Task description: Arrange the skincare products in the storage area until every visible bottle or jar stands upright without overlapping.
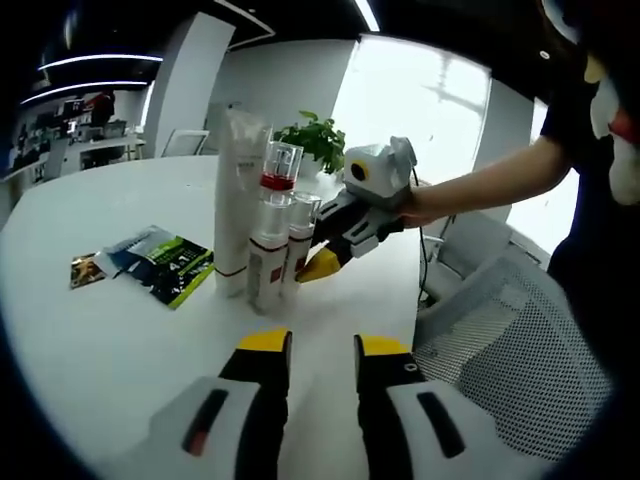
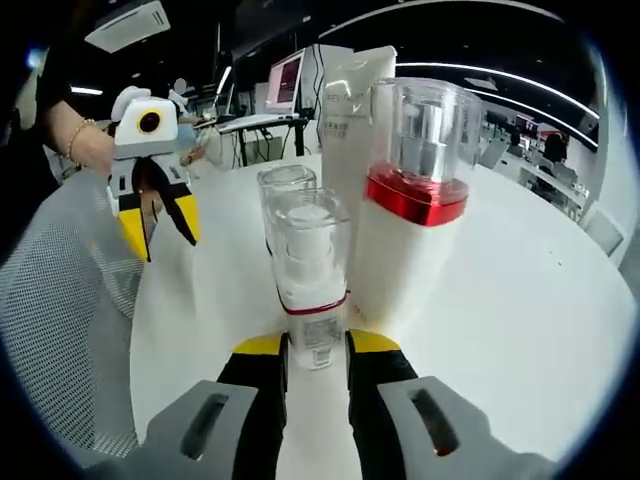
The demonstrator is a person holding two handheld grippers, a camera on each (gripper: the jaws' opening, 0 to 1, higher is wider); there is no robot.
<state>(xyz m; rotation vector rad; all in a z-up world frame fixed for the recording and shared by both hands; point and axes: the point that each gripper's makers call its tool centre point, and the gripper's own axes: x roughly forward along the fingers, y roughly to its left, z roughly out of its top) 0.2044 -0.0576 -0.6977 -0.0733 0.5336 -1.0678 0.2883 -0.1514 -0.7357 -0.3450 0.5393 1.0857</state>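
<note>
Three pump bottles and a tall white tube (image 1: 236,200) stand upright in a tight cluster on the white table (image 1: 120,340). In the right gripper view, a small clear-capped bottle (image 2: 312,285) with a thin red band stands between my right gripper's (image 2: 317,345) yellow-tipped jaws, which press its sides. Behind it are a second small bottle (image 2: 285,185), a large red-banded bottle (image 2: 410,200) and the tube (image 2: 355,100). The left gripper view shows the right gripper (image 1: 322,265) at the held small bottle (image 1: 300,240). My left gripper (image 1: 323,345) hovers open, short of the cluster.
Several sachets (image 1: 160,262) lie flat left of the cluster. A potted plant (image 1: 315,140) stands behind it. A mesh chair (image 1: 510,350) sits at the table's right edge. A person's arm (image 1: 480,190) reaches in from the right.
</note>
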